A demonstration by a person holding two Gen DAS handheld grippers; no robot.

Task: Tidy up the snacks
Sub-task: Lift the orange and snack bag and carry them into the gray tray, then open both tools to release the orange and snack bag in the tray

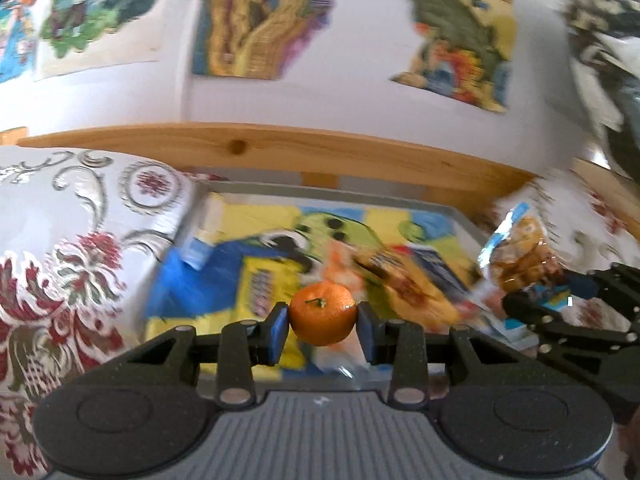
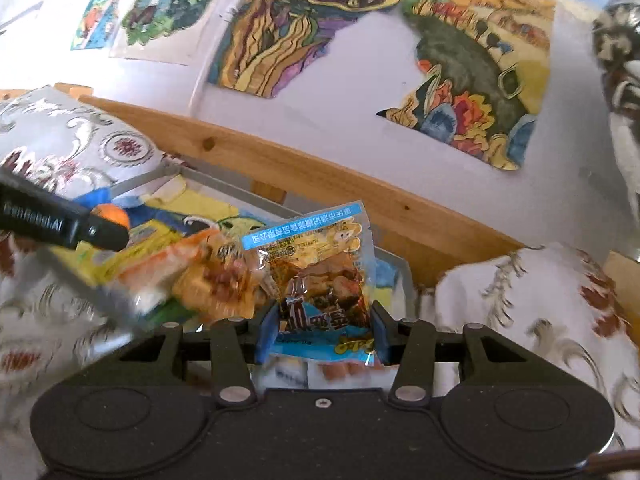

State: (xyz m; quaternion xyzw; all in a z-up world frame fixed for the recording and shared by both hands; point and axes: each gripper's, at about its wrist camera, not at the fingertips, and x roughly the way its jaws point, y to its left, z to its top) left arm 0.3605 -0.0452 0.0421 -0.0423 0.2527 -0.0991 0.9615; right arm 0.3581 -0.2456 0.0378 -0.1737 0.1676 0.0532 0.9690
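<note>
Left gripper (image 1: 323, 320) closed on a tangerine (image 1: 322, 308), held above the grey tray (image 1: 460, 214) of snacks. Right gripper (image 2: 322, 330) clamped on a clear snack packet (image 2: 320, 280) over the tray's right end. Tray contents too blurred to identify.

Left tongs (image 1: 323, 322) clamping a tangerine (image 1: 322, 308) above a grey tray (image 1: 460, 216) of blurred snack packets (image 1: 260, 280)

Black hand-held gripper (image 1: 323, 326), blue pads (image 1: 279, 330)
</note>
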